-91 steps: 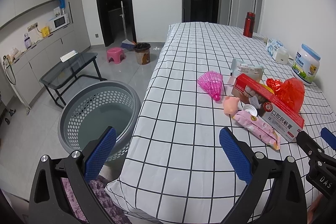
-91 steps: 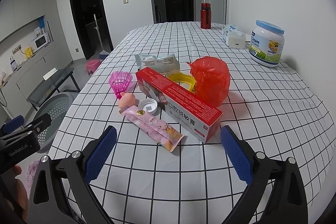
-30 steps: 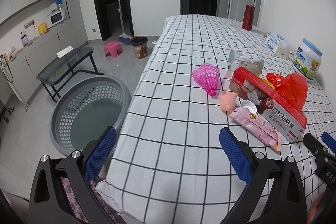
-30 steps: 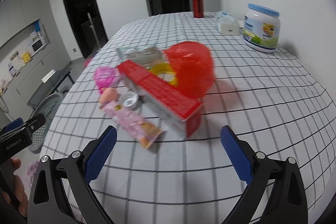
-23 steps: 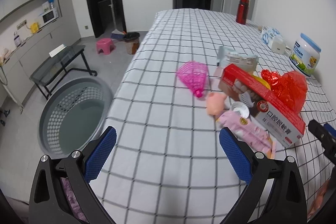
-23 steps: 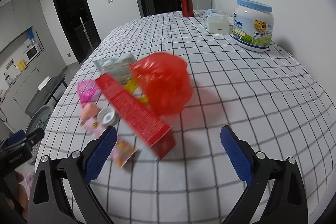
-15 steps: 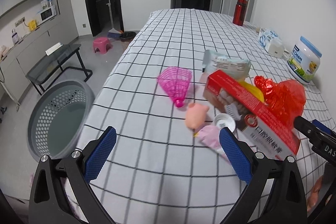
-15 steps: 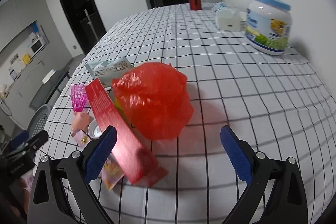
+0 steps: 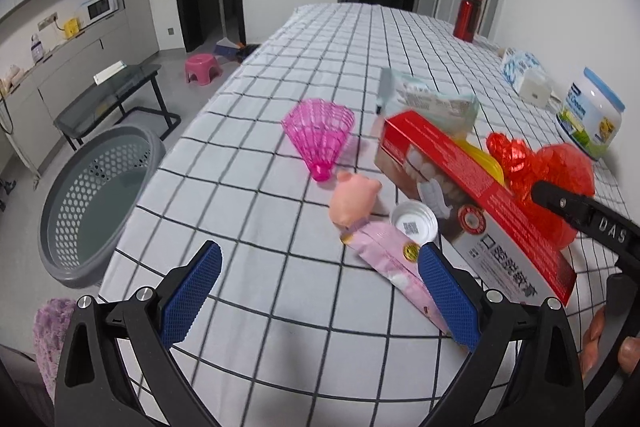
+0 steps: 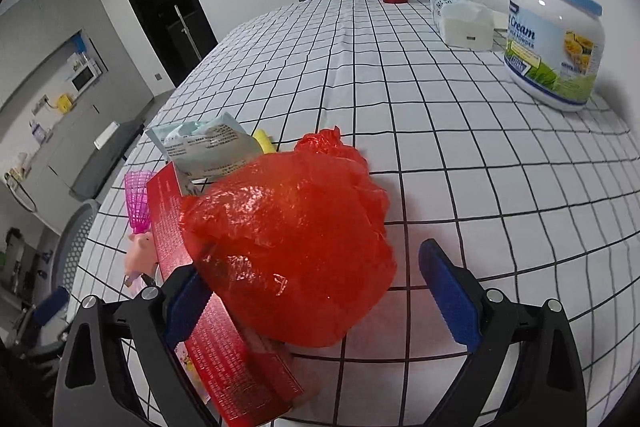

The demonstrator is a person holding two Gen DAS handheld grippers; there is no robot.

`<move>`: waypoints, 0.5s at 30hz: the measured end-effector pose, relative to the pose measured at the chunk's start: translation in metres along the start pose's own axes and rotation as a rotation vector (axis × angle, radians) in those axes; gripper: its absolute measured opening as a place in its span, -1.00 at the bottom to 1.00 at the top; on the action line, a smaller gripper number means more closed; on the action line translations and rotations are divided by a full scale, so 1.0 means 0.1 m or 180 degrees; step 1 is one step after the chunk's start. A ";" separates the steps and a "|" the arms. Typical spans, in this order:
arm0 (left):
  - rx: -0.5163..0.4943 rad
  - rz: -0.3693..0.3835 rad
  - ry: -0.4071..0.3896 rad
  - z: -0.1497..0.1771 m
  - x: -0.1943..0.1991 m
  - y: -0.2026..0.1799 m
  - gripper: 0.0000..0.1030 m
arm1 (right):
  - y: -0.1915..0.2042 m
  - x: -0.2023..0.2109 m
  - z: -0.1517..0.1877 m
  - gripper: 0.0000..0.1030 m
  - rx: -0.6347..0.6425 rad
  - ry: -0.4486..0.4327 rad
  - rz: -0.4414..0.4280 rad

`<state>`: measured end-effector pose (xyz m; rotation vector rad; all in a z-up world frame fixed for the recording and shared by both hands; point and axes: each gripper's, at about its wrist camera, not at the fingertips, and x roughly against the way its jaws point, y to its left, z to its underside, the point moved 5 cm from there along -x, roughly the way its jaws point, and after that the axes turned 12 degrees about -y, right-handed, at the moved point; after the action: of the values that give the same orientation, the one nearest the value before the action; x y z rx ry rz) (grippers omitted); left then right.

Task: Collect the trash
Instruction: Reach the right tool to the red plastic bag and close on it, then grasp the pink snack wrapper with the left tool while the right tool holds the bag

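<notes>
On the checked worktop (image 10: 440,131), the right tool (image 10: 316,301) straddles the red plastic bag (image 10: 292,247), jaws just narrowing, one pad clear. The left tool (image 9: 320,297) gapes empty beside the pink wrapper (image 9: 394,267).

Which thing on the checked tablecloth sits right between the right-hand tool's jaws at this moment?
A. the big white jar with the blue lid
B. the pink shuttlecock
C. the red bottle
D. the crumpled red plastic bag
D. In the right wrist view the crumpled red plastic bag fills the gap between the wide-set jaws of the right gripper, while the other things lie farther off.
</notes>
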<state>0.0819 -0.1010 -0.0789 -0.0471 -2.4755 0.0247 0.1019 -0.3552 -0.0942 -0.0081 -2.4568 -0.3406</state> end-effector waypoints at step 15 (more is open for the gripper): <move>0.0031 0.0127 0.0153 0.21 0.02 -0.29 0.88 | -0.08 0.28 -0.09 -0.38 0.0005 -0.0279 -0.0154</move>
<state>0.0670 -0.1299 -0.0935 -0.0919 -2.4259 0.0523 0.0850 -0.3673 -0.0724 0.0377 -2.5472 -0.3667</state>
